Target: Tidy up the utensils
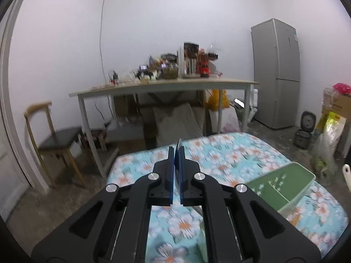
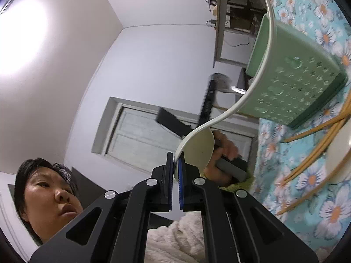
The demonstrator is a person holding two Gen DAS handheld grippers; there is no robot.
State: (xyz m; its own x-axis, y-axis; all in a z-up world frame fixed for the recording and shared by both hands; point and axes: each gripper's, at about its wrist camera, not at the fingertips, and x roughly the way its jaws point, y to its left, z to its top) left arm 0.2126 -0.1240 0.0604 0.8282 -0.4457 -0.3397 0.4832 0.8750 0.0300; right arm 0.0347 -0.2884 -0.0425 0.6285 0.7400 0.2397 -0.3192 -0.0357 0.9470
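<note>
Left gripper (image 1: pixel 177 153): jaws clamped on thin metal utensil (image 1: pixel 179 145), tip protruding ahead. Right gripper (image 2: pixel 175 160): jaws clamped on white ladle (image 2: pixel 252 83). Green perforated utensil basket (image 2: pixel 302 83) ahead-right; bamboo chopsticks (image 2: pixel 313 153) right.

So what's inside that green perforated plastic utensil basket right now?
A metal spoon sticks out of the green perforated plastic utensil basket; a white ladle's handle crosses its opening. Its walls hide the rest.
</note>
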